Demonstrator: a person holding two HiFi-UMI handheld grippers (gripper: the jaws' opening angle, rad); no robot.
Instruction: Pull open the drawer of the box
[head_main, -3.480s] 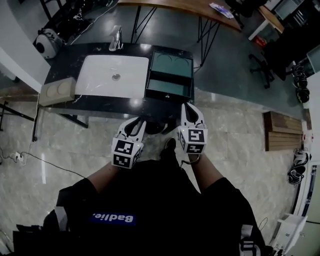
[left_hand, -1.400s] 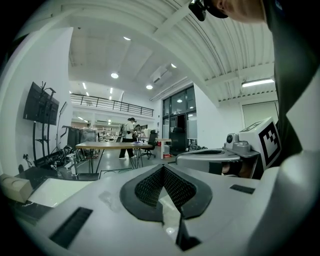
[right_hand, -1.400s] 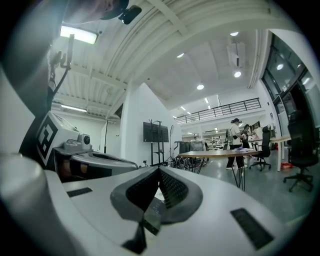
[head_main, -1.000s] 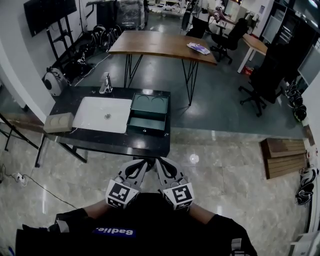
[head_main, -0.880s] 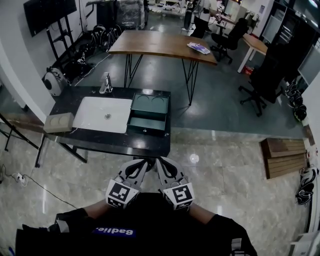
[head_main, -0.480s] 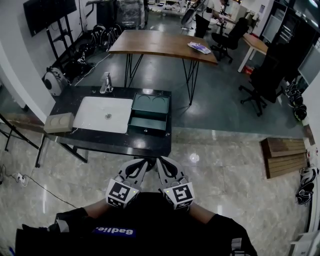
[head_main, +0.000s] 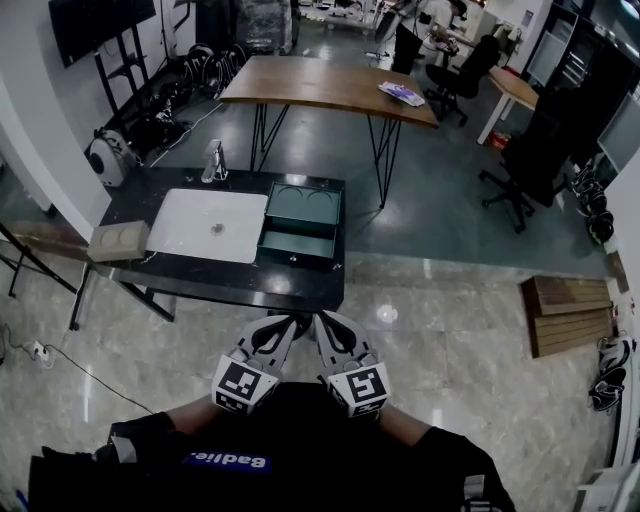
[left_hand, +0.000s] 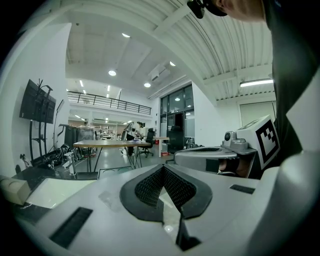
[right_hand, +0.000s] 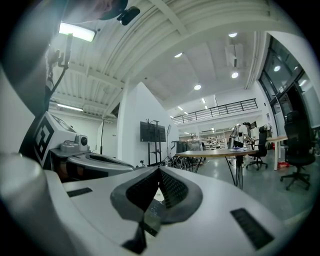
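- Left gripper (head_main: 271, 327): jaws closed tip to tip, nothing between them.
- Right gripper (head_main: 326, 324): same, jaws together and empty.
- Both were held side by side against the person's body, well apart from the black table (head_main: 200, 286).
- Green box (head_main: 304, 206) sat on that table, just right of the white basin (head_main: 205, 226).
- Its drawer (head_main: 296, 246) stuck out on the near side.

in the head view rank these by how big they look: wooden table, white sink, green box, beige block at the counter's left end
1. wooden table: largest, even though it stands farthest away
2. white sink
3. green box: somewhat smaller than the sink beside it
4. beige block: clearly smallest
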